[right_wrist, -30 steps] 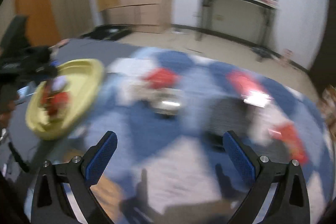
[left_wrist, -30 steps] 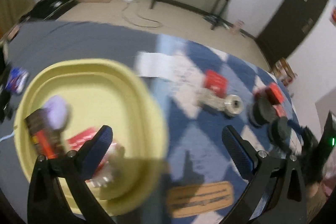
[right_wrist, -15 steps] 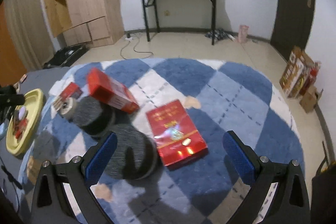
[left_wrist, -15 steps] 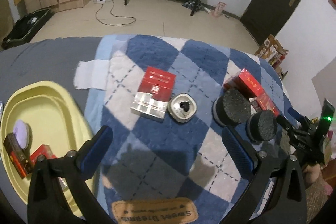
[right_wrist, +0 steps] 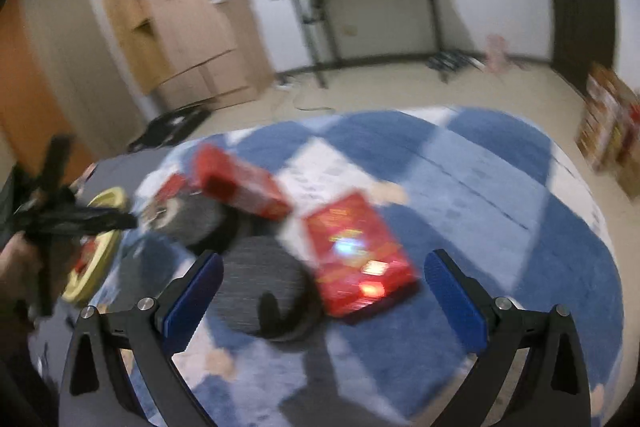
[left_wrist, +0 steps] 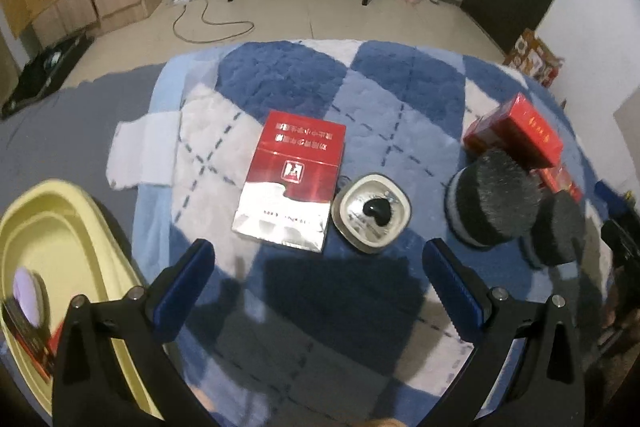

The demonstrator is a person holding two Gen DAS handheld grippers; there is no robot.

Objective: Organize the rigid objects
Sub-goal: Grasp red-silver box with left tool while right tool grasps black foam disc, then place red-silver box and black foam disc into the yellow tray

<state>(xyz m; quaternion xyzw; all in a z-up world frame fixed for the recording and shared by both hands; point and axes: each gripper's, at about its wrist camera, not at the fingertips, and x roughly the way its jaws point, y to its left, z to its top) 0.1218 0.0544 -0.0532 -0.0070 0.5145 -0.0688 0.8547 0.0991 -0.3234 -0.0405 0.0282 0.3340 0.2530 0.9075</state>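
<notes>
Now, left gripper [left_wrist: 316,267]: closer to red-and-silver flat box [left_wrist: 294,183], jaws apart (empty).
Right gripper [right_wrist: 320,281]: apart, nearer dark round brush pad [right_wrist: 260,295]; view blurred.

Left wrist view is sharp, evenly lit from above; gripper shadows fall on the rug [left_wrist: 400,131]. Right wrist view is motion-blurred, with glare on what seems a red box [right_wrist: 356,251]. Fisheye edges bend and darken.
</notes>
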